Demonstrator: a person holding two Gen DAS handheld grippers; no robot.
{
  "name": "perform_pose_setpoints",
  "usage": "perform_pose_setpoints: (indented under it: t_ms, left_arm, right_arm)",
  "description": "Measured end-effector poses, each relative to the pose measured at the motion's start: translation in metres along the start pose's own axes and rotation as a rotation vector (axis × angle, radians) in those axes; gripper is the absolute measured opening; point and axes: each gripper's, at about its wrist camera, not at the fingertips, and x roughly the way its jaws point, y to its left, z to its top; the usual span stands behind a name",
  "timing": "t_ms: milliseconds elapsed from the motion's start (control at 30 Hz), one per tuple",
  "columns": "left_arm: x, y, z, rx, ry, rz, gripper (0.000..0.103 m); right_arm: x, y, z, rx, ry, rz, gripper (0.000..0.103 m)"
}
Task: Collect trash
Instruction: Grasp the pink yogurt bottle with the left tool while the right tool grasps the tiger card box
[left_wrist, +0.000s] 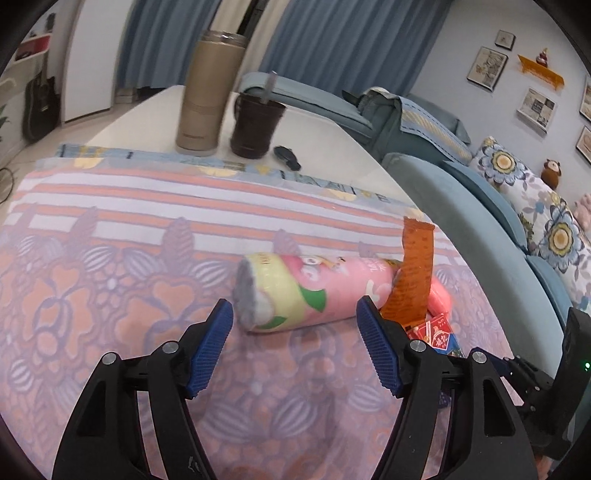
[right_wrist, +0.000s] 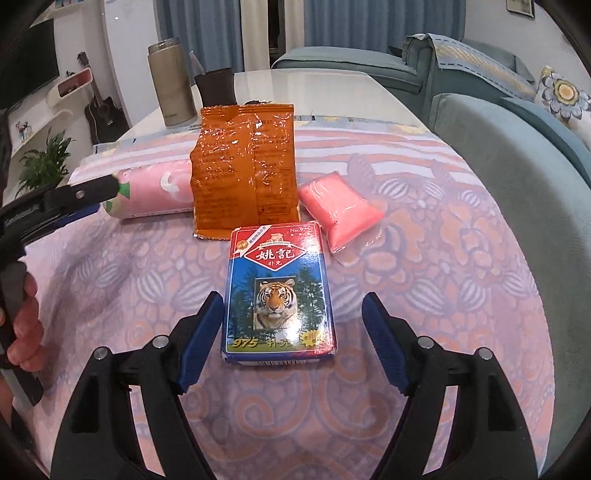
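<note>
Left claw (left_wrist: 295, 317) wide, empty, tips flanking the near end of the pink can (left_wrist: 310, 291), which lies on its side on the counter's cloth (left_wrist: 110, 258). Orange wrapper (left_wrist: 412, 280) stands against the can's far end at 2 o'clock. Right claw (right_wrist: 293, 314) wide, empty, card box (right_wrist: 279, 291) flat between its fingers. Pink packet (right_wrist: 338, 210) at 1 o'clock, just beside the wrapper (right_wrist: 245, 166). Thermos (left_wrist: 207, 92) and dark cup (left_wrist: 256, 125) at 11 o'clock, far end of the counter (left_wrist: 332, 147).
</note>
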Motion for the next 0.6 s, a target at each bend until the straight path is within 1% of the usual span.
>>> perform_pose_setpoints:
  t_ms: [100, 167, 233, 267, 300, 333, 367, 433, 500, 567, 600]
  left_arm:
    - [0.006, -0.007, -0.003, 0.028, 0.021, -0.006, 0.068]
    - [0.006, -0.011, -0.007, 0.039, 0.026, -0.025, 0.068]
    - [0.002, -0.014, -0.012, 0.029, 0.039, -0.072, 0.068]
    - [-0.002, -0.018, -0.016, 0.024, 0.052, -0.111, 0.068]
    - [-0.005, -0.023, -0.021, 0.031, 0.066, -0.143, 0.068]
    - [-0.007, -0.027, -0.025, 0.04, 0.077, -0.163, 0.066]
    - [-0.011, -0.036, -0.032, 0.061, 0.1, -0.202, 0.066]
    - [-0.017, -0.05, -0.042, 0.1, 0.13, -0.251, 0.066]
    - [-0.026, -0.066, -0.052, 0.151, 0.155, -0.289, 0.066]
    - [-0.033, -0.075, -0.057, 0.191, 0.16, -0.288, 0.066]
    - [-0.039, -0.078, -0.056, 0.212, 0.136, -0.253, 0.066]
  right_arm:
    - [-0.002, 0.002, -0.001, -0.006, -0.003, -0.001, 0.073]
    - [-0.001, 0.004, -0.003, -0.014, 0.007, 0.034, 0.073]
    - [-0.002, 0.006, -0.002, -0.023, 0.007, 0.026, 0.073]
    - [0.0, 0.006, -0.002, -0.023, 0.016, 0.024, 0.067]
    - [0.002, 0.006, -0.002, -0.017, 0.031, 0.023, 0.057]
    - [0.004, 0.004, -0.002, -0.01, 0.042, 0.04, 0.057]
    - [0.003, 0.002, -0.002, -0.001, 0.039, 0.042, 0.057]
    - [0.0, -0.001, -0.004, 0.019, 0.034, 0.018, 0.056]
    - [-0.004, -0.01, -0.008, 0.06, 0.03, 0.022, 0.056]
    - [-0.006, -0.02, -0.01, 0.1, 0.031, 0.039, 0.057]
    - [-0.006, -0.023, -0.011, 0.109, 0.032, 0.05, 0.057]
